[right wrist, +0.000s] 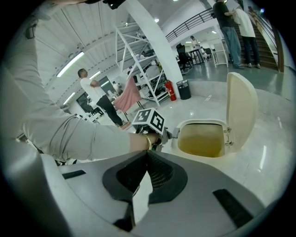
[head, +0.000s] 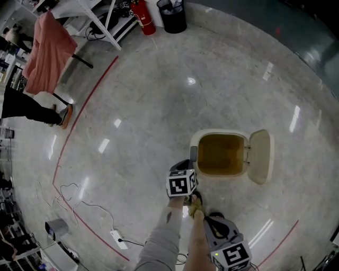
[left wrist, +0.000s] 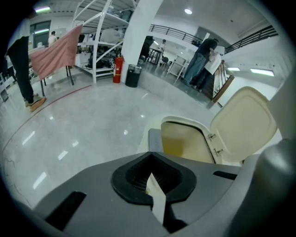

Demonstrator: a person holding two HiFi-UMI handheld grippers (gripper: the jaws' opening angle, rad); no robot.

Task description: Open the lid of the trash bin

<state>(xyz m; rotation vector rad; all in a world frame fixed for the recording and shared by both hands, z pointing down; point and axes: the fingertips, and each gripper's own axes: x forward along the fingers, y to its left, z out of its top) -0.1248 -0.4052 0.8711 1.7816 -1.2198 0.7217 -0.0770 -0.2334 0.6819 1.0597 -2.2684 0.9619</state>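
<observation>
The cream trash bin (head: pixel 197 138) stands on the floor with its lid (head: pixel 261 156) swung fully open to the right, and the yellowish inside shows. My left gripper (head: pixel 192 156) is shut and empty, its tip at the bin's left rim by a grey tab (left wrist: pixel 155 140). In the left gripper view the shut left gripper (left wrist: pixel 150 178) points at the bin (left wrist: pixel 185 141) and the raised lid (left wrist: pixel 243 125). My right gripper (head: pixel 210 219) hangs back near my body, shut and empty. The right gripper view shows the right gripper (right wrist: pixel 147 160), the left gripper's marker cube (right wrist: pixel 150 121), the bin (right wrist: pixel 201 139) and the upright lid (right wrist: pixel 240 111).
A red fire extinguisher (head: pixel 142 16) and a black waste basket (head: pixel 173 15) stand at the far wall. A pink cloth (head: pixel 47 53) hangs on a rack at the left, beside a person (head: pixel 32 108). Cables and a power strip (head: pixel 117 238) lie at lower left.
</observation>
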